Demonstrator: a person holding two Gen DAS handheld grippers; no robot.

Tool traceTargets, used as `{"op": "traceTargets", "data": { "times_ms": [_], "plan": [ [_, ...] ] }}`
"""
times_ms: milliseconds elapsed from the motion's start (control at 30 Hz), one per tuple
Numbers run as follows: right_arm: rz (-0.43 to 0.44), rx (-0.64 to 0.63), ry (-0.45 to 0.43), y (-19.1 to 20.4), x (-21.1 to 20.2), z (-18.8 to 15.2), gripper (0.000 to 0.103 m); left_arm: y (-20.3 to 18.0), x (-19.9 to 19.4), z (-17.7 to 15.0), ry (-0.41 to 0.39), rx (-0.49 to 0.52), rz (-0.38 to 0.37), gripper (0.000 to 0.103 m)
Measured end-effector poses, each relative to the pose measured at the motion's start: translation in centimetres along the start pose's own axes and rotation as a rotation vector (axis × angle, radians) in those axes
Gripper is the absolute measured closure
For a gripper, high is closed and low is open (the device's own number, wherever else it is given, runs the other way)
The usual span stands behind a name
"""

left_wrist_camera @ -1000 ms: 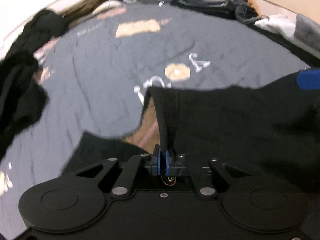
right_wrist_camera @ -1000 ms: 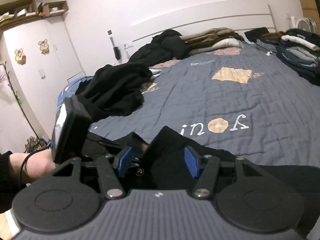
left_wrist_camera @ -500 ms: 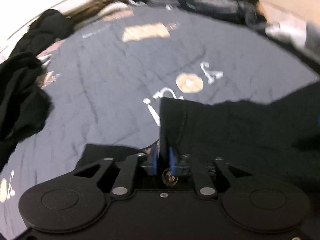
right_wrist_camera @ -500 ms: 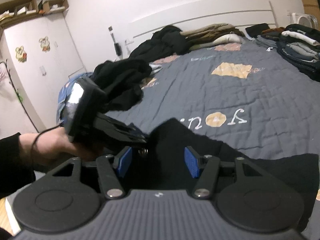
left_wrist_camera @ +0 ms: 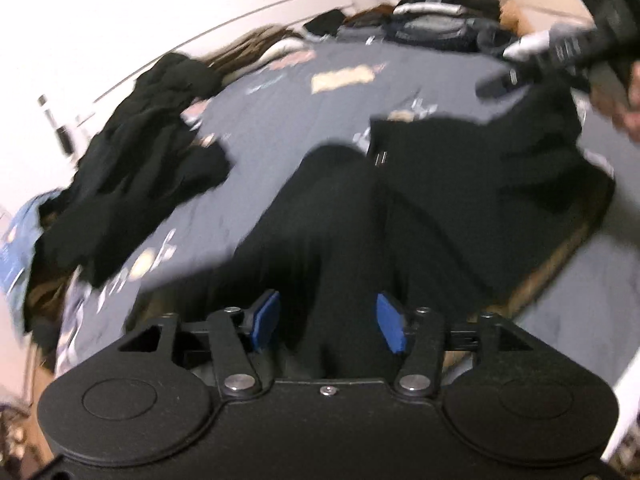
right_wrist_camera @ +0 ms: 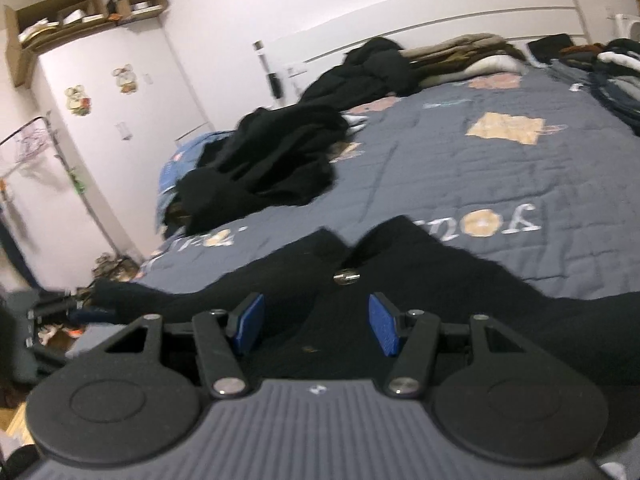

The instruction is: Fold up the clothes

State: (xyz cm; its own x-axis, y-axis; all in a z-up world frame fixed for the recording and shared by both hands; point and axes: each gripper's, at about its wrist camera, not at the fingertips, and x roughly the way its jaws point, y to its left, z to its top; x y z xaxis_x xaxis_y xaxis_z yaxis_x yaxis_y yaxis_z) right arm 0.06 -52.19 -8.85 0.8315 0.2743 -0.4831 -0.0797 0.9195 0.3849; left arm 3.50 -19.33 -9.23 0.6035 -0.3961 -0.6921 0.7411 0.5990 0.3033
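Note:
A black garment with a metal button (right_wrist_camera: pixel 346 277) lies spread on the near part of the grey bedspread (right_wrist_camera: pixel 480 168). It shows in the left wrist view (left_wrist_camera: pixel 440 184) and the right wrist view (right_wrist_camera: pixel 400 288). My left gripper (left_wrist_camera: pixel 327 322) is open, its blue pads apart just above the garment's near edge. My right gripper (right_wrist_camera: pixel 313 326) is open too, over the cloth by the button. The right gripper's body also shows at the top right of the left wrist view (left_wrist_camera: pixel 560 52). The left wrist view is blurred.
A heap of black clothes (right_wrist_camera: pixel 272 160) lies on the bed's left side. Folded stacks (right_wrist_camera: pixel 608 68) sit at the far right, and beige folded items (right_wrist_camera: pixel 464 50) by the headboard. A white wardrobe (right_wrist_camera: pixel 104 120) stands to the left.
My left gripper, shut on the garment's edge before, has let go and stands open, drawn back to the left. The garment has dropped flat on the bed. My right gripper stayed open.

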Motion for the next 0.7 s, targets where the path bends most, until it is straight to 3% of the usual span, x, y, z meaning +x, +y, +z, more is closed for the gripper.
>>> {"op": "traceTargets", "data": {
  "times_ms": [133, 400, 433, 467, 600, 700],
  "plan": [
    [0.039, -0.064, 0.044, 3.2, 0.8, -1.1, 0.045, -0.9, -0.1, -2.7, 0.06, -0.001, -0.009, 0.047],
    [0.052, -0.16, 0.153, 6.7, 2.7, -3.8, 0.045, -4.9, 3.2, -4.0, 0.053, 0.147, 0.114, 0.049],
    [0.052, -0.162, 0.157, 6.7, 2.7, -3.8, 0.045, -5.0, 3.5, -3.8, 0.049, 0.152, 0.1, 0.067],
    [0.053, -0.156, 0.157, 6.6, 2.7, -3.8, 0.045, -5.0, 3.8, -3.7, 0.062, 0.154, 0.077, 0.096],
    [0.066, -0.132, 0.166, 5.5, 2.4, -3.5, 0.045, -3.9, 3.4, -4.0, 0.123, 0.203, 0.011, 0.097],
    [0.077, -0.14, 0.194, 5.1, 2.5, -3.6, 0.045, -2.0, 3.0, -5.0, 0.166, 0.212, 0.022, 0.095]
  ]
}}
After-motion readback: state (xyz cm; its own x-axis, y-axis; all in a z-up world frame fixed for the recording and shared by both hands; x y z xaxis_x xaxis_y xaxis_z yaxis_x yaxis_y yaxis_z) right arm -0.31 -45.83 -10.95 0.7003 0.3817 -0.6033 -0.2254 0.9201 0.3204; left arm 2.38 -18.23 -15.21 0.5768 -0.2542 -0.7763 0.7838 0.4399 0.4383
